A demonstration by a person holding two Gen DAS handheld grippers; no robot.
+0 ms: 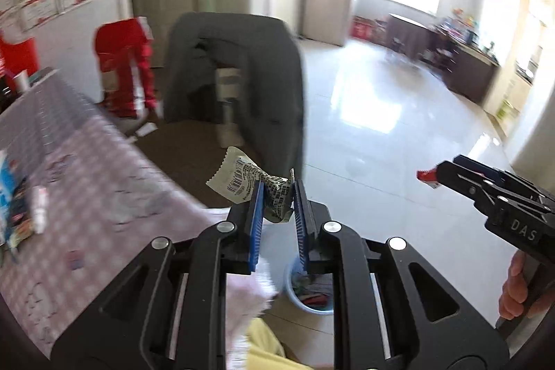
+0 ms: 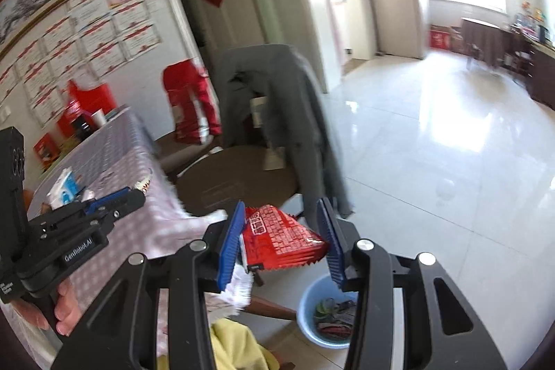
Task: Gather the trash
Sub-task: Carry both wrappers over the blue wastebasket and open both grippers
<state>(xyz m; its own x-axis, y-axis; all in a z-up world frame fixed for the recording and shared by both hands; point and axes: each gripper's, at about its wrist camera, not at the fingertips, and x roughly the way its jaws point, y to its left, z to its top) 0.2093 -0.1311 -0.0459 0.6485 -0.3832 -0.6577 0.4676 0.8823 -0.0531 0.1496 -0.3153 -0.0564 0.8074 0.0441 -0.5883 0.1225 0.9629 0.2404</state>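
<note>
1. The blue bin (image 2: pixel 326 314) sits on the floor just past the bench (image 1: pixel 86 182) edge, below both tools.
2. Right tool (image 2: pixel 282 240), pinching the red wrapper (image 2: pixel 281 236), looks nearer it.
3. Left tool (image 1: pixel 277 200) is clamped on a crumpled green-white wrapper (image 1: pixel 249 179).

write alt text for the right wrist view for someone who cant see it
The right gripper holds a red snack wrapper between its blue fingers, above a blue bin of trash on the tiled floor. At left, the left gripper sits over a checked tablecloth.
</note>
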